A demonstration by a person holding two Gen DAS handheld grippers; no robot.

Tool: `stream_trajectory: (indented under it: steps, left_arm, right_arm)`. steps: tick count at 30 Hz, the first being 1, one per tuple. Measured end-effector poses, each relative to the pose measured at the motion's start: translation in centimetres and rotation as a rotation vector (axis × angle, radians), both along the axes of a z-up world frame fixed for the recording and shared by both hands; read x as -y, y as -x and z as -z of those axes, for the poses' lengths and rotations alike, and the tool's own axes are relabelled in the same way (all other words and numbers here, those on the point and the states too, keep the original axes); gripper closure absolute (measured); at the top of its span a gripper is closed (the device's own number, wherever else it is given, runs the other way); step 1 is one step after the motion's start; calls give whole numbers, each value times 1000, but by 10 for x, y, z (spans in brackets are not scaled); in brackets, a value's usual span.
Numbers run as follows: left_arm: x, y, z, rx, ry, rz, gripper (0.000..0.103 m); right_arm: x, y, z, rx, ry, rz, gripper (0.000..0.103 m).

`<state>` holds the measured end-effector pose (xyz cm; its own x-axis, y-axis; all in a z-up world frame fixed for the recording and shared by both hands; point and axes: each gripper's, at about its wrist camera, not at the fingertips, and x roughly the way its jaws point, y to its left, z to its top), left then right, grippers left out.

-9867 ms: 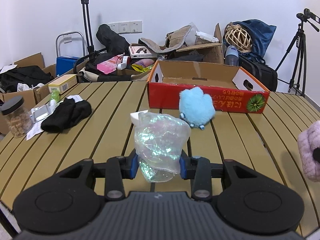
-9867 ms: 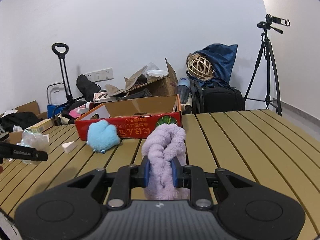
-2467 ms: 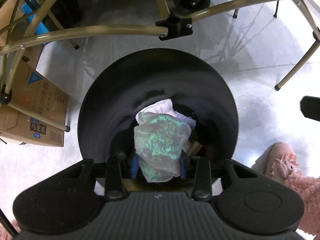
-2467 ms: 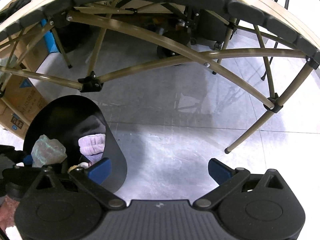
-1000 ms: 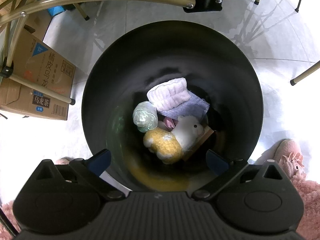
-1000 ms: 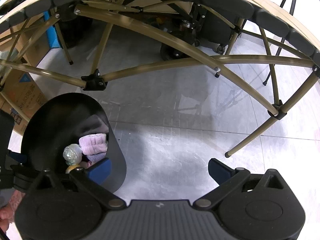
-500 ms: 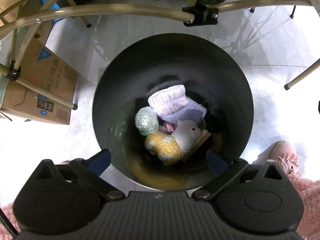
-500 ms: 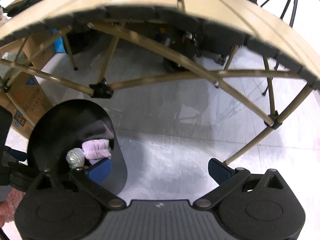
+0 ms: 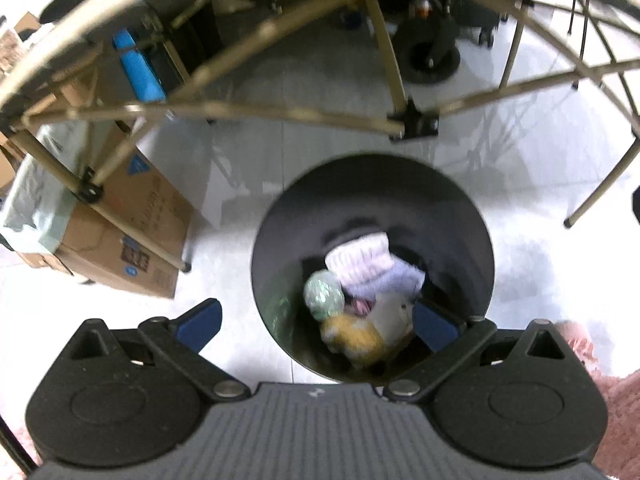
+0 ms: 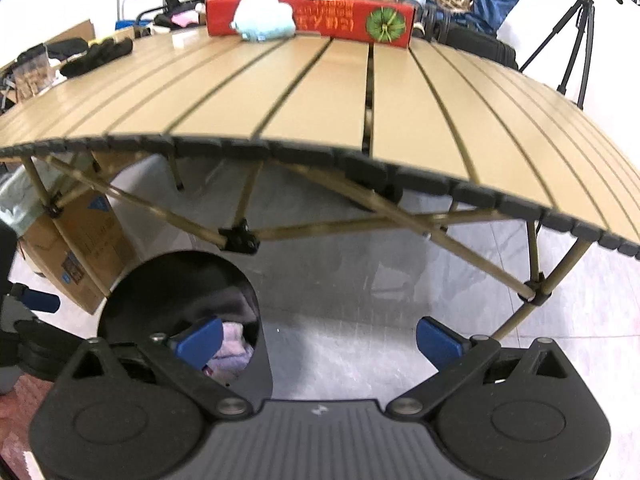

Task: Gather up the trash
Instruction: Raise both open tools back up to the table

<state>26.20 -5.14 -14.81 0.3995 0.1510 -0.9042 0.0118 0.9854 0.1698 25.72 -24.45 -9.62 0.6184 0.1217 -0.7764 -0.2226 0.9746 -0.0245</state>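
- The crumpled plastic wrap [image 9: 323, 294] is a small, shiny, greenish ball lying at the bottom of the black bin [image 9: 472, 224], against the bin's left inner wall.
- Just beside it, towards the bin's far wall, lies a pale purple fluffy cloth [image 9: 362, 262], and the two appear to touch.
- Below the wrap lies a soft toy [image 9: 360, 334] with a yellow body and a white head; motion blur hides finer detail.
- The bin stands on the pale floor tiles under the near edge of the table [image 10: 320, 92], beside a cardboard box [image 9: 124, 248] on its left.
- The left gripper [image 9: 316, 322] hangs above the bin's near rim with its jaws spread wide; its blue pads [image 9: 198, 320] hold nothing and touch nothing.
- The right gripper [image 10: 318, 340] is likewise spread wide and empty, and hovers over bare floor to the right of the bin.
- In the right wrist view, the purple cloth shows inside the bin just behind that gripper's left pad.
- On the far edge of the table stands a red cardboard tray [image 10: 344, 16], with a light blue plush toy [image 10: 264, 18] resting against its front.
- A black cloth [image 10: 98, 56] lies near the table's left far corner.
- A pink fuzzy slipper [image 9: 576, 340] shows at the right edge of the left wrist view, beside the bin.
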Motion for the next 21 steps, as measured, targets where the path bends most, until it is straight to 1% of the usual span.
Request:
stream_trajectory:
  steps: [6,10,16,21]
  left_arm:
    - [-4,17,-37,153,10,7,0]
    - [-8,23,-59,224,25,1,0]
    - [-15,25,-95,335,45,-17,0]
    - [-19,16,-123,437,60,-36,0]
  right_arm:
    - [-6,8,-22,68,-27,-37,0]
    - [-13,15,-43,127,-38,-72,0]
    - [-19,15,-71,205,-63,-104,0]
    - [-22,9,-91,258,-89,-117,0]
